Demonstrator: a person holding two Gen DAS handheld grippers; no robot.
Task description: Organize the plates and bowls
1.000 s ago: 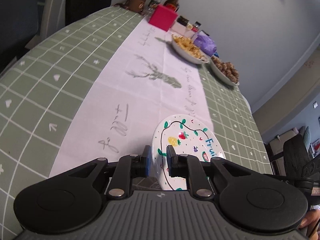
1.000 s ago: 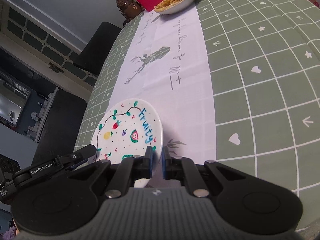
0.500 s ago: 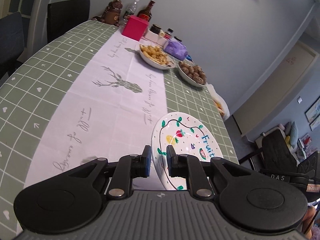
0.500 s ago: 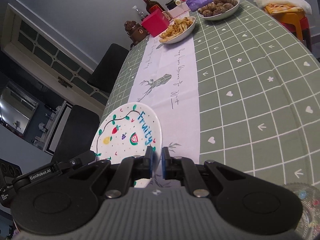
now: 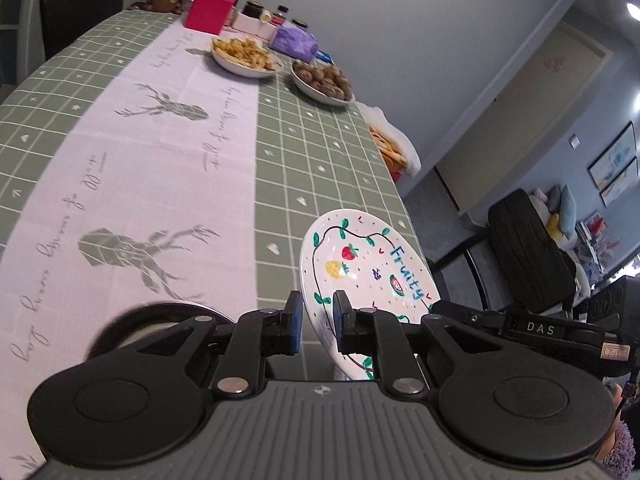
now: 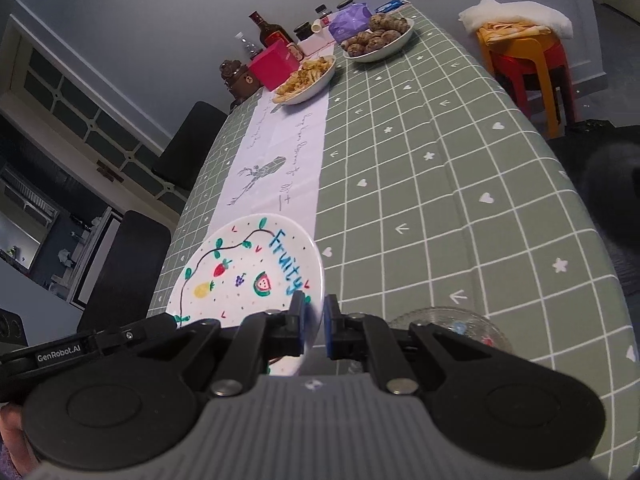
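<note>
A white plate [image 5: 372,264] painted with fruit and the word "Fruity" hangs tilted above the green checked tablecloth [image 5: 312,168]. My left gripper [image 5: 318,312] is shut on its left rim. My right gripper [image 6: 314,314] is shut on the opposite rim of the same plate [image 6: 248,276]. Each wrist view shows the other gripper's body at the plate's far side. A dark round bowl [image 5: 160,324] sits on the table under the left gripper's left finger, partly hidden. A clear glass bowl [image 6: 448,326] sits below the right gripper's right finger.
At the far end stand a dish of fries [image 5: 246,56], a dish of brown round food [image 5: 322,80], a pink box [image 5: 208,12], bottles and jars. Black chairs [image 6: 120,264] line one side. Stacked stools [image 6: 524,52] under a white cloth stand beside the table's right edge.
Both grippers, holding the plate, have risen and drawn back along the table. The food dishes look farther off. The dark bowl and the glass bowl have come into view below.
</note>
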